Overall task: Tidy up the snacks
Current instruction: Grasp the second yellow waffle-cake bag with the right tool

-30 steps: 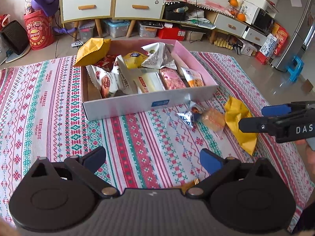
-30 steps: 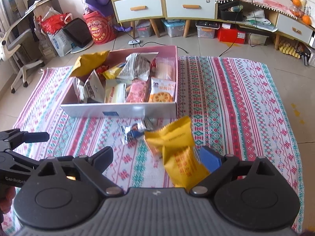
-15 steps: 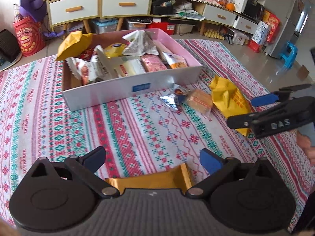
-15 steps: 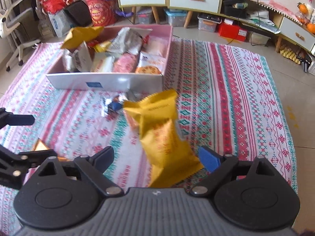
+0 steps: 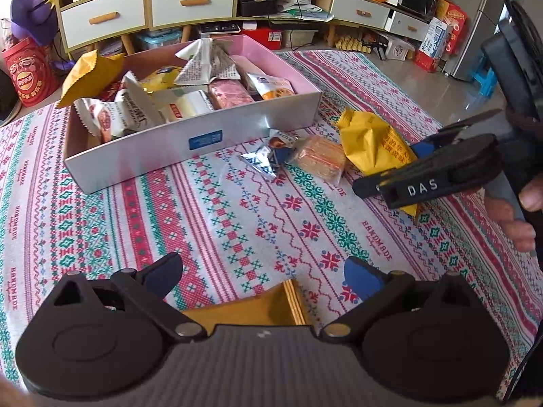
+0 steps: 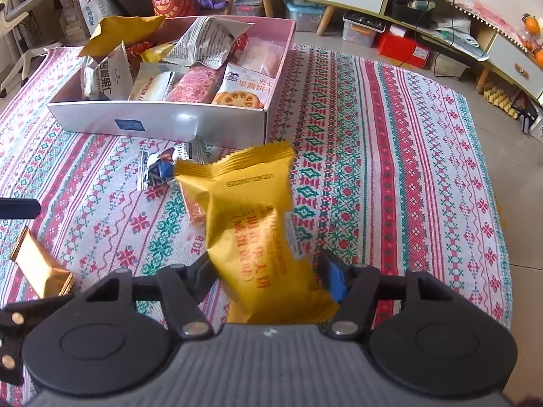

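right gripper jaws closed onto yellow packet, gold packet now under left gripper

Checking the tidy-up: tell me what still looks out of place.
Two snacks lie loose on the cloth beside the box: a crumpled silver wrapper and a wrapped cracker. A yellow packet hangs over the box's far corner instead of lying inside.

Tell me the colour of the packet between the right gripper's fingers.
Yellow packet with red print, clearest in the right wrist view.
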Demonstrator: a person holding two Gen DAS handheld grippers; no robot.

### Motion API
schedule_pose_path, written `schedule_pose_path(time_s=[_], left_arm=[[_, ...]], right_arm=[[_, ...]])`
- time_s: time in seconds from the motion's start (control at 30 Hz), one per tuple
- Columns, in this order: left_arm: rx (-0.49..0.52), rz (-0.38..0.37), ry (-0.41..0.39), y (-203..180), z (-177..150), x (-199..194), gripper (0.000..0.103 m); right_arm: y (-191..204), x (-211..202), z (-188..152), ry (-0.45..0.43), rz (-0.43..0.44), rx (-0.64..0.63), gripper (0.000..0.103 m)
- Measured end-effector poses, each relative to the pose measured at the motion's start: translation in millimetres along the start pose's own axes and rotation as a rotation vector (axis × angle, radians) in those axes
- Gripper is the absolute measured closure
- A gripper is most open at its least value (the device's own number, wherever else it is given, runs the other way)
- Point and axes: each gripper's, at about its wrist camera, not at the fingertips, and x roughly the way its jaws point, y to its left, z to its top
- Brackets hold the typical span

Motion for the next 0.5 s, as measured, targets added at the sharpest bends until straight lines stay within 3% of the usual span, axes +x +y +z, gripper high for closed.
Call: schedule_pose_path(time_s=[0.2,0.33,0.5], left_arm=[[0.033,-0.014,-0.026,-8,5,10,0.003],[0.055,-0.049,-0.034,-14,12,20,0.019],[0.062,-0.077,-0.067,-20,21,32,0.024]], right_arm=[[-7,-2,4,0.009,-0.008,-0.008,0.063],[-16,-2,5,0.025,-0.017,0.025,0.064],[-24,-3,4,0.032,-0.017,0.044,0.065]])
